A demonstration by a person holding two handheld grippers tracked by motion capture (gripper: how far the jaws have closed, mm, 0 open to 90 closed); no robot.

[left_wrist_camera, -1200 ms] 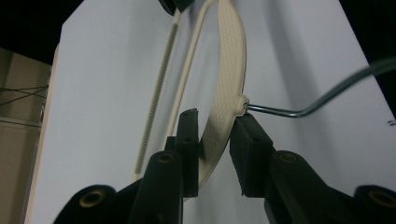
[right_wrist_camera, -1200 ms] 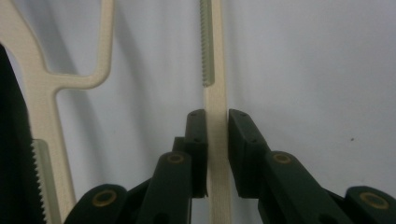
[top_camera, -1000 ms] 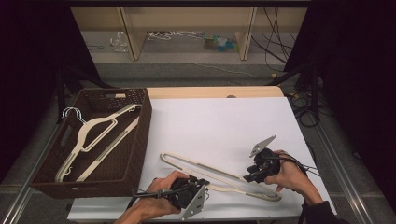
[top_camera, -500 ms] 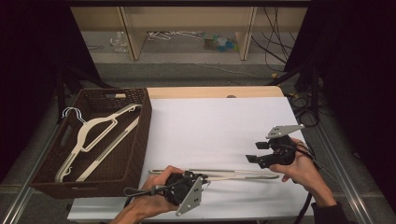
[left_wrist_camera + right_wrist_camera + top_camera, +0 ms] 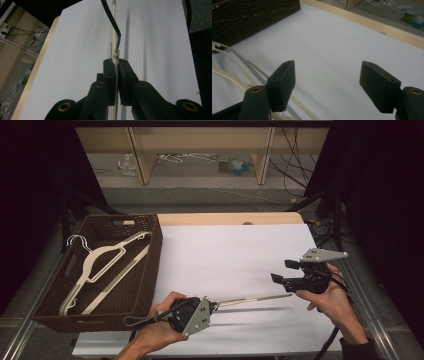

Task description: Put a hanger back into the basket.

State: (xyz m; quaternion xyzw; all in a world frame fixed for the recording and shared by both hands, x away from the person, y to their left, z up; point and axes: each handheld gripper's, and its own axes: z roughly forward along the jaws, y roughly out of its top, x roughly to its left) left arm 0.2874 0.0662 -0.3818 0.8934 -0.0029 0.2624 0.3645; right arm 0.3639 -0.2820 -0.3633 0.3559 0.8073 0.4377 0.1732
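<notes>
High view, table: a white-topped table (image 5: pixel 235 255) with a pale wooden far edge carries the work; a dark woven basket (image 5: pixel 145 270) stands at its left end.
High view, basket contents: two cream hangers (image 5: pixel 102 265) lie flat inside the basket, one with a metal hook at the upper left.
High view, left hand-held gripper: the left hand-held gripper (image 5: pixel 212 307), gripped by a hand near the table's front edge, is clenched on a cream hanger (image 5: pixel 255 298) that is seen edge-on as a thin pale bar.
High view, hanger position: the hanger is lifted off the table and stretches rightward from the left hand-held gripper, casting a dark line of shadow on the white surface just below it.
High view, right hand-held gripper: the right hand-held gripper (image 5: pixel 284 271) hangs above the right side of the table, jaws spread and empty, just beyond the hanger's far tip and apart from it.
Left gripper view, grasp: the two black jaws press together on the thin cream edge of the hanger (image 5: pixel 114 50), which runs straight up the view from between them.
Left gripper view, hook: a dark metal hook (image 5: pixel 115 27) rises from the hanger just above the jaws and curves up and to the left.
Right gripper view, jaws: the right hand-held gripper (image 5: pixel 327 75) is released, its black jaws wide apart with bare white table (image 5: pixel 332 42) between them.
Right gripper view, surroundings: slim cream hanger arms (image 5: pixel 242 72) cross the lower left, and the basket (image 5: pixel 249 17) sits at the upper left.
</notes>
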